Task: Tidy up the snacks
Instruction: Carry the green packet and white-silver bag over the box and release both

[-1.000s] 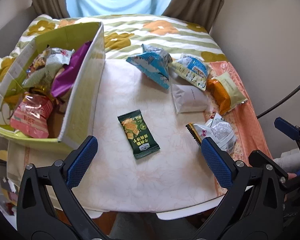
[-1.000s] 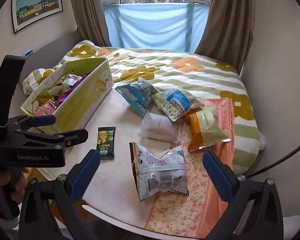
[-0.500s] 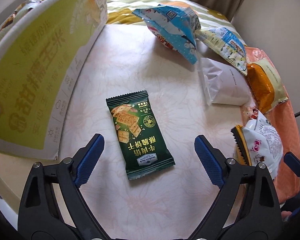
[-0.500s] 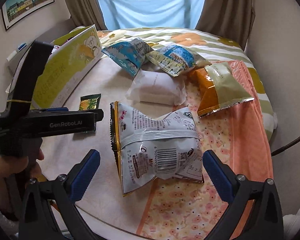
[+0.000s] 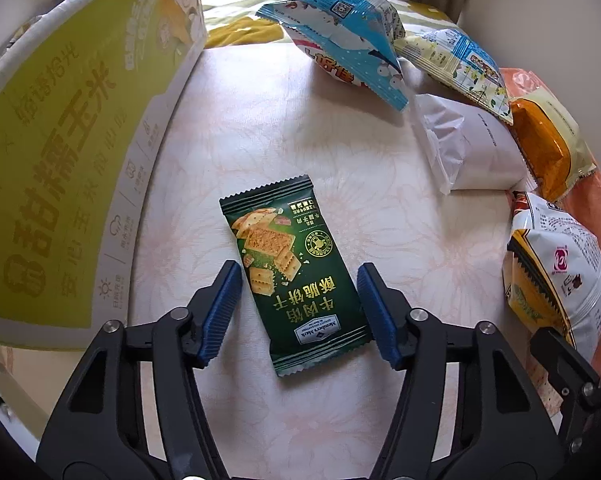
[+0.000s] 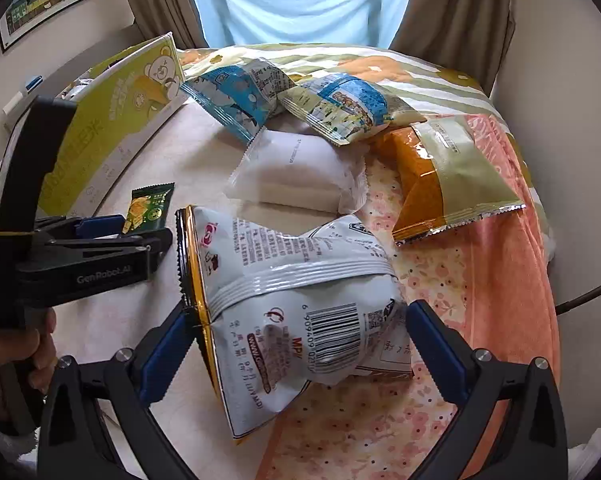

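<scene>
Glossy green cracker packet (image 5: 294,270), flat with serrated ends, lower centre on pale floral bench (image 5: 260,128). Left claw (image 5: 298,312) narrowed since the earlier frame, ribbed blue pads flanking packet, contact unclear. Right claw (image 6: 298,346) spread around crinkled white bag (image 6: 300,300), lower than before. Yellow-green carton (image 5: 60,160) cut off upper left.
</scene>
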The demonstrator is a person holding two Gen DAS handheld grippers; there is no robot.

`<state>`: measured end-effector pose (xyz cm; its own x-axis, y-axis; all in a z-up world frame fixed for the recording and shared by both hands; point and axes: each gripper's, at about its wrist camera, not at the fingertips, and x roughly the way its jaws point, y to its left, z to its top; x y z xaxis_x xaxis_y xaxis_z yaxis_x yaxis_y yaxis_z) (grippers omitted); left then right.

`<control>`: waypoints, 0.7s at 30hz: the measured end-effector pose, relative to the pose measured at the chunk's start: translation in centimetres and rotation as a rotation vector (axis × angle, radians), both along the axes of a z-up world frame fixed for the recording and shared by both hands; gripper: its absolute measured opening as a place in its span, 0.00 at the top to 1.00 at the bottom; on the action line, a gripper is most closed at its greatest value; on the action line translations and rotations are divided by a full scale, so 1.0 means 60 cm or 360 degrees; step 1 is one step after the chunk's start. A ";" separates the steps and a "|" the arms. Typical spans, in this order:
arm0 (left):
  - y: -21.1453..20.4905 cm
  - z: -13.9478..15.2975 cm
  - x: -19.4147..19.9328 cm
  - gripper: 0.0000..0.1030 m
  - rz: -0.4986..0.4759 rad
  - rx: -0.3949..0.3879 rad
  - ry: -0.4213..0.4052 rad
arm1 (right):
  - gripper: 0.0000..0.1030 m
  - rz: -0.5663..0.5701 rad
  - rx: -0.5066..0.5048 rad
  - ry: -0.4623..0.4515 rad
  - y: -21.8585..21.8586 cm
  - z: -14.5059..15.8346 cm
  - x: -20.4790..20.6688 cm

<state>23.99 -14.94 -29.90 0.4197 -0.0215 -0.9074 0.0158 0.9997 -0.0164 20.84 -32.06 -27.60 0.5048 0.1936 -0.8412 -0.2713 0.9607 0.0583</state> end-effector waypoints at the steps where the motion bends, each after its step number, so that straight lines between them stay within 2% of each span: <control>1: 0.004 0.002 0.002 0.50 -0.0008 -0.0002 0.0008 | 0.01 0.0004 -0.0006 0.0000 0.001 -0.001 0.002; 4: 0.010 0.006 0.002 0.54 -0.0020 -0.0014 0.0028 | 0.01 0.0017 -0.0037 0.0003 0.003 -0.004 0.009; 10: 0.017 0.008 0.001 0.55 -0.0057 -0.0069 0.0050 | 0.01 0.0024 -0.0152 0.0001 0.008 -0.015 0.032; 19: 0.020 0.028 0.000 0.55 -0.0050 -0.0127 0.0028 | 0.01 -0.0002 -0.0166 0.0009 -0.001 -0.024 0.055; 21: 0.021 0.032 -0.003 0.55 -0.0049 -0.0130 0.0021 | 0.04 -0.0017 -0.0157 0.0001 -0.003 -0.022 0.055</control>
